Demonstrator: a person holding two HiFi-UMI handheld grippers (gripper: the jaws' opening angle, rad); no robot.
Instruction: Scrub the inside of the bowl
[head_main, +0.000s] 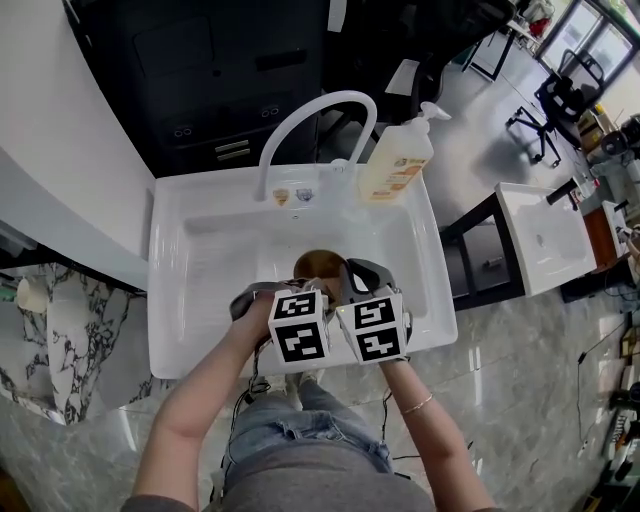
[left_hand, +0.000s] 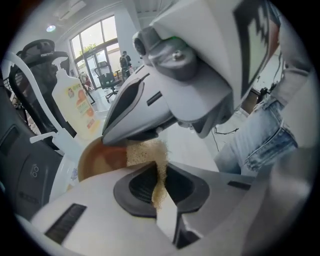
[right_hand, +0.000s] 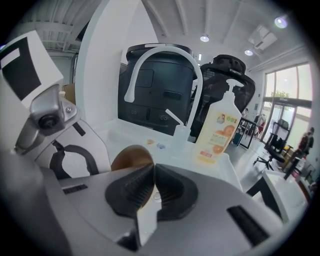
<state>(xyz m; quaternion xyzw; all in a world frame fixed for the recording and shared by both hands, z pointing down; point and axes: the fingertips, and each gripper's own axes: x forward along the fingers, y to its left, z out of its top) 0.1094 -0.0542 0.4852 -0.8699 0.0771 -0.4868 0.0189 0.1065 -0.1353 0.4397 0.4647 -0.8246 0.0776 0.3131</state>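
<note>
Your head camera looks steeply down on the whole sink (head_main: 200, 270) from high above its front rim. Both gripper views ride low inside the sink, very close to the bowl (left_hand: 100, 159). The right one faces the sink's back rim, the left one its right side. All three share the bowl and the soap bottle (right_hand: 220, 130).

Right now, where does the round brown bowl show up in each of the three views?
Head view: the round brown bowl is at the centre, in the white sink, near its front edge.
Left gripper view: left of centre, behind the beige sponge.
Right gripper view: left of centre, just above the jaws.
Shared landmark: the orange-labelled soap pump bottle.
</note>
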